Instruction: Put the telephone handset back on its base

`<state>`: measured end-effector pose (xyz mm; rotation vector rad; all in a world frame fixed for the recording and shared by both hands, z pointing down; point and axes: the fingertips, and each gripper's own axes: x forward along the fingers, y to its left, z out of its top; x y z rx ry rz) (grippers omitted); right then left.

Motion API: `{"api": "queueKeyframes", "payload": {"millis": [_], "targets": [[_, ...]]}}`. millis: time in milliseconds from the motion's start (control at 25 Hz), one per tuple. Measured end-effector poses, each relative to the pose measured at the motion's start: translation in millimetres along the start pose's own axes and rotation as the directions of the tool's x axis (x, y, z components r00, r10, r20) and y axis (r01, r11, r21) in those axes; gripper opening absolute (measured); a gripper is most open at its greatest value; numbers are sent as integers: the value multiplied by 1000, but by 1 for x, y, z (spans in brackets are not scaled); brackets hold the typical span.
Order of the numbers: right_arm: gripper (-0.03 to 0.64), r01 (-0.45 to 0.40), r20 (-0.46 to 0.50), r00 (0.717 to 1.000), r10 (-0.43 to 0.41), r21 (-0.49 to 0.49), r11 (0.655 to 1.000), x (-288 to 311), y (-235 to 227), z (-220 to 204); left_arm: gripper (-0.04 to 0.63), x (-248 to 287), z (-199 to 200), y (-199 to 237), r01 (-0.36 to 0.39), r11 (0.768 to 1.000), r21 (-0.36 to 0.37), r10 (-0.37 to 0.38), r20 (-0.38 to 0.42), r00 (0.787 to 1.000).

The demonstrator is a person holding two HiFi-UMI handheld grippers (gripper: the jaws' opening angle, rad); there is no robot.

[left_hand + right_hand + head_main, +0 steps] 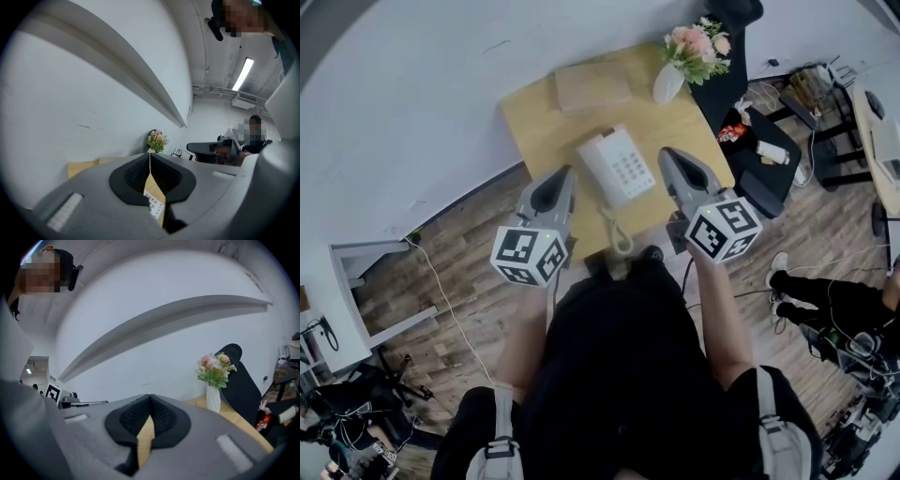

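Observation:
A white telephone [617, 167] with a keypad sits mid-table on the wooden desk [534, 131]. Its handset [593, 174] seems to lie along the base's left side, and the coiled cord [619, 236] hangs at the desk's near edge. My left gripper [565, 172] hovers just left of the phone, my right gripper [667, 153] just right of it. Neither touches it. In the left gripper view the left gripper [150, 157] has its tips together, with a strip of keypad [154, 205] showing below them. The right gripper [150, 397] is likewise shut and holds nothing.
A white vase of pink flowers [670, 82] stands at the desk's far right corner, also the vase [213, 398] in the right gripper view. A flat brown box [592, 86] lies at the far edge by the wall. A black chair [727, 70] stands to the right.

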<state>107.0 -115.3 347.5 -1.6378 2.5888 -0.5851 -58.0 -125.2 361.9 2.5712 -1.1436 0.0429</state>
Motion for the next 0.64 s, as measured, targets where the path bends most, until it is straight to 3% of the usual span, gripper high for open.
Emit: {"api": "queueKeyframes", "payload": {"millis": [640], "targets": [[2,-1,-19,1000,1,-10,1000,6,7,-3,15,-3,2,7,3,1000,-2,-3,-4,1000]]}}
